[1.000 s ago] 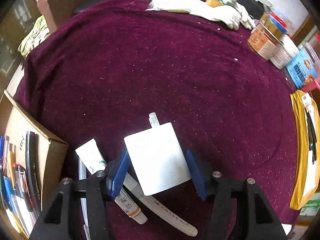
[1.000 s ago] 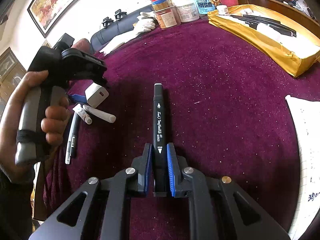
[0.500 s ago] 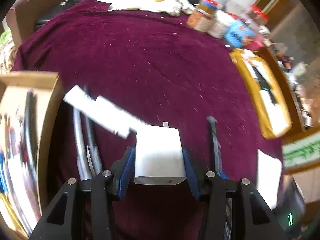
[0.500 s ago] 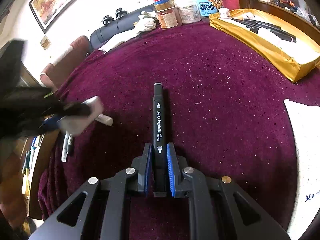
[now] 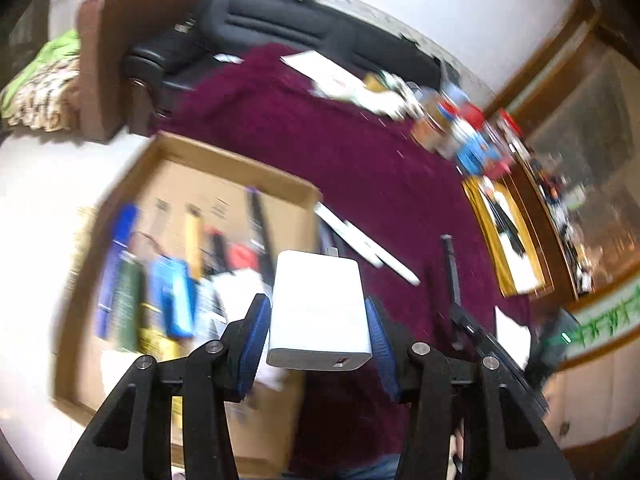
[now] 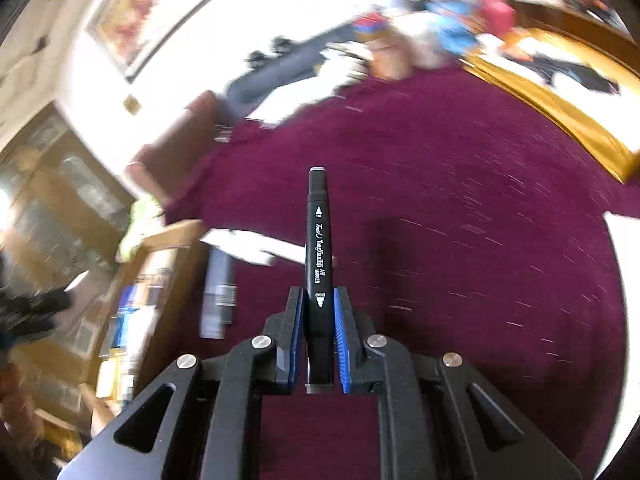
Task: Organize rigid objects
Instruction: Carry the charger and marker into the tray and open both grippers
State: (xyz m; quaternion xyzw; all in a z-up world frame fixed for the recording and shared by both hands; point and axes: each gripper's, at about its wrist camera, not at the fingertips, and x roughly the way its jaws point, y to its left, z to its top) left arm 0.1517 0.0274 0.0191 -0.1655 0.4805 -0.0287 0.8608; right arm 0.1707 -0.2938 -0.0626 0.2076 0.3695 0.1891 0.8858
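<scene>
My left gripper (image 5: 318,334) is shut on a white USB charger (image 5: 318,308) and holds it in the air over the right edge of a cardboard box (image 5: 224,168) that holds several pens and small items. My right gripper (image 6: 318,332) is shut on a black art marker (image 6: 318,248), held above the maroon tablecloth (image 6: 460,200). The marker and right gripper also show in the left wrist view (image 5: 452,272). White tubes (image 5: 366,244) lie on the cloth beside the box; they also show blurred in the right wrist view (image 6: 252,248).
A yellow tray (image 5: 506,240) with pens sits at the table's right side, seen too in the right wrist view (image 6: 560,92). Jars and cans (image 5: 460,128) stand at the far edge. A black chair (image 5: 304,32) and a brown chair (image 5: 108,60) stand behind the table.
My left gripper has lifted the charger off the cloth and swung left over the cardboard box. My right gripper has moved and turned left with the marker; both views are motion-blurred.
</scene>
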